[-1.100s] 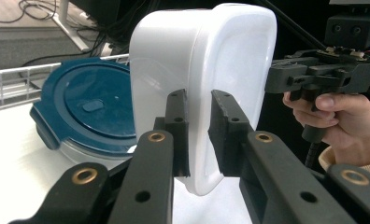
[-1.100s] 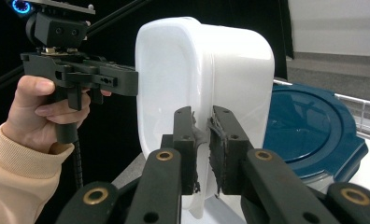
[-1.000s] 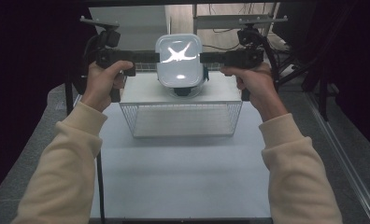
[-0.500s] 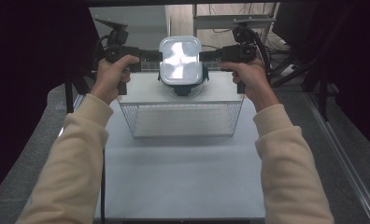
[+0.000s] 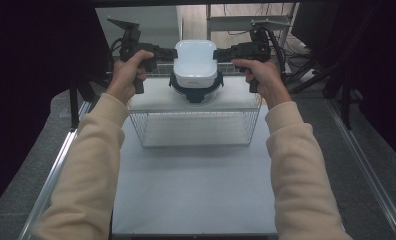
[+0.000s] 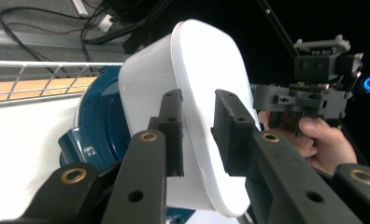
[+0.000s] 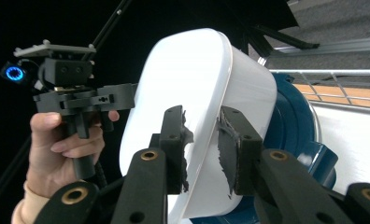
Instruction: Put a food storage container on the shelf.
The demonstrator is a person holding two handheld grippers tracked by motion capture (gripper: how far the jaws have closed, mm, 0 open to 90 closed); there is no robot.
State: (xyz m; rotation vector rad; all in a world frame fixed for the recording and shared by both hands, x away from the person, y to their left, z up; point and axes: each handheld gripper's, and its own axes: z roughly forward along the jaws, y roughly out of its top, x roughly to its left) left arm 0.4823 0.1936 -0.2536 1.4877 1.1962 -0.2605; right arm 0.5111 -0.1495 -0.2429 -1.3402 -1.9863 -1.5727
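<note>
Since a second ago you've tipped the tub (image 5: 195, 62) level, both jaws clenched on its rim at twelve o'clock; next, lift it off the base (image 5: 196, 92).

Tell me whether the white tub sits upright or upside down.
Upside down: the white tub shows its closed flat bottom upward, rim down over the blue base.

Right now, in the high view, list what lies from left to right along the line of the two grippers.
Person's left hand → left gripper → white bowl, gripped at its rim from both sides over the wire rack → right gripper → person's right hand.
</note>
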